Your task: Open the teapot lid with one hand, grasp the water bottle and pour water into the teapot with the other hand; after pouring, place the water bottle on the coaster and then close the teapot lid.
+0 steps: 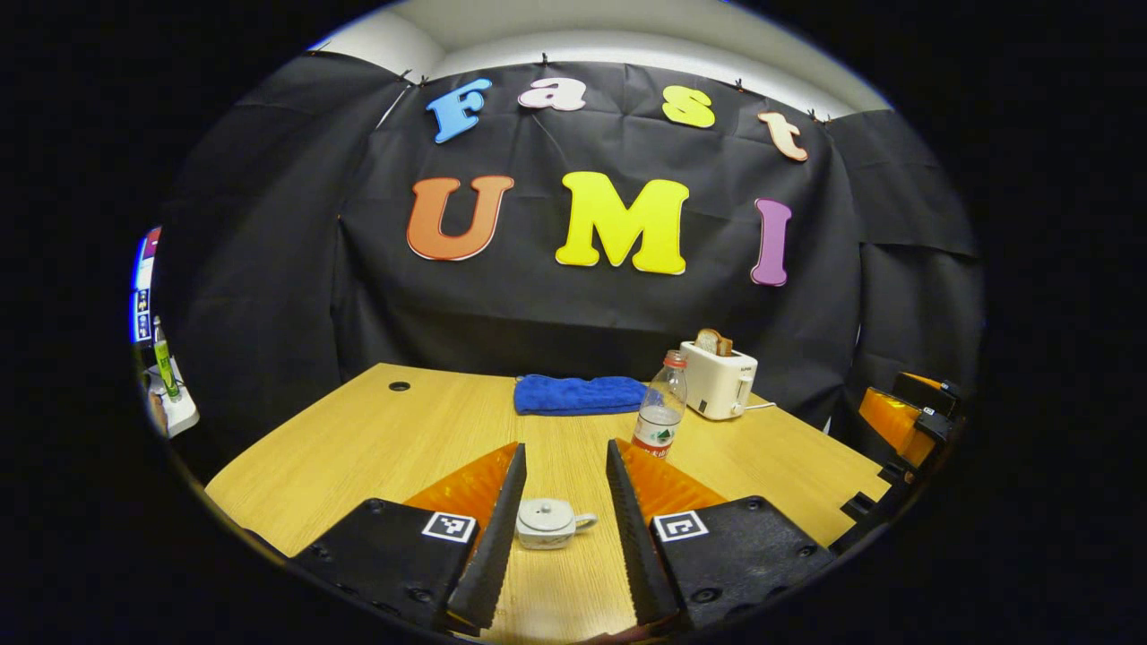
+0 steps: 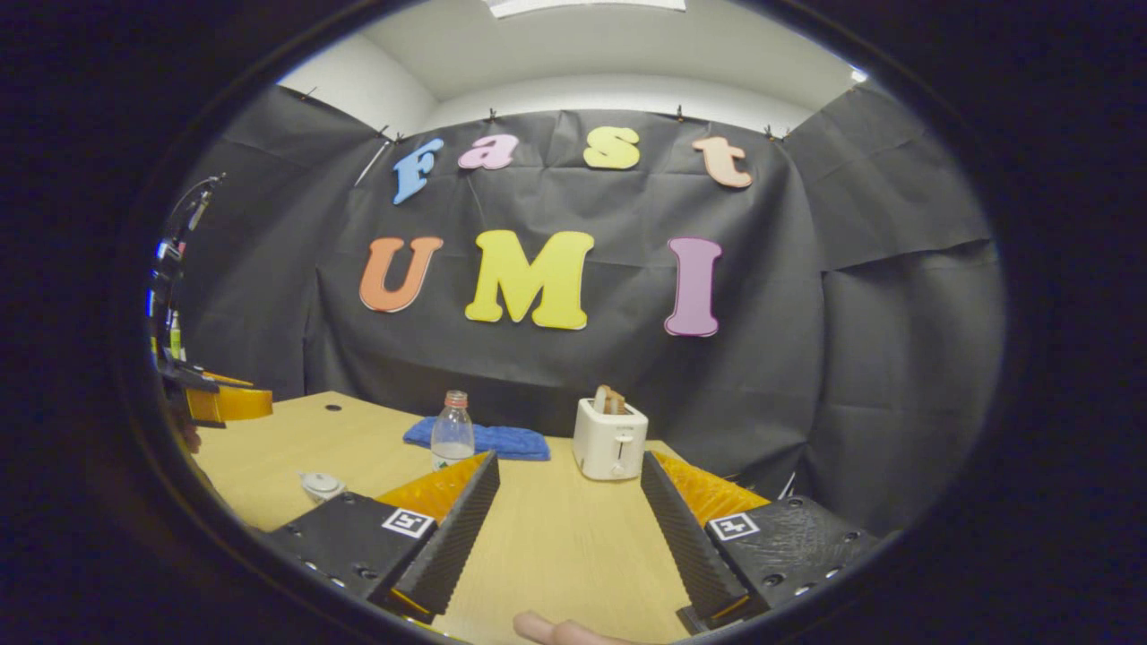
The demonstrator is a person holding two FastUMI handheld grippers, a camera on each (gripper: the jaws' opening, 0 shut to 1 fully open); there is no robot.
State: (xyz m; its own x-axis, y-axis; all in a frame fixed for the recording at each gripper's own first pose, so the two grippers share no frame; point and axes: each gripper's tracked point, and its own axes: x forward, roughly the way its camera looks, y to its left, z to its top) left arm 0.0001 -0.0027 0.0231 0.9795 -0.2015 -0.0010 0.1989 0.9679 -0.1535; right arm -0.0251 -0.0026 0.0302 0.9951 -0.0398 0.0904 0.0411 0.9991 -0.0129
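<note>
A: Start at the left tongs (image 1: pixel 566 466) — why are they held like that?

B: They stand wide apart with nothing between the fingers, and the white teapot (image 1: pixel 548 522) sits on the table (image 1: pixel 376 439) right in the gap ahead, lid on. I'd judge they are lined up to take the lid knob.

A: And the right tongs (image 2: pixel 569 479)?

B: Spread just as wide, gripping nothing. They point between the water bottle (image 2: pixel 452 430) and the white toaster (image 2: pixel 609 439), so I'd say the bottle grasp has not begun.

A: Where does the bottle stand from the teapot's side?

B: Upright, capped, beyond the teapot and a little right (image 1: pixel 661 408), near the toaster with bread in it (image 1: pixel 719 381). A blue cloth (image 1: pixel 578 394) lies folded by the back edge — whether that serves as the coaster, I cannot tell.
</note>
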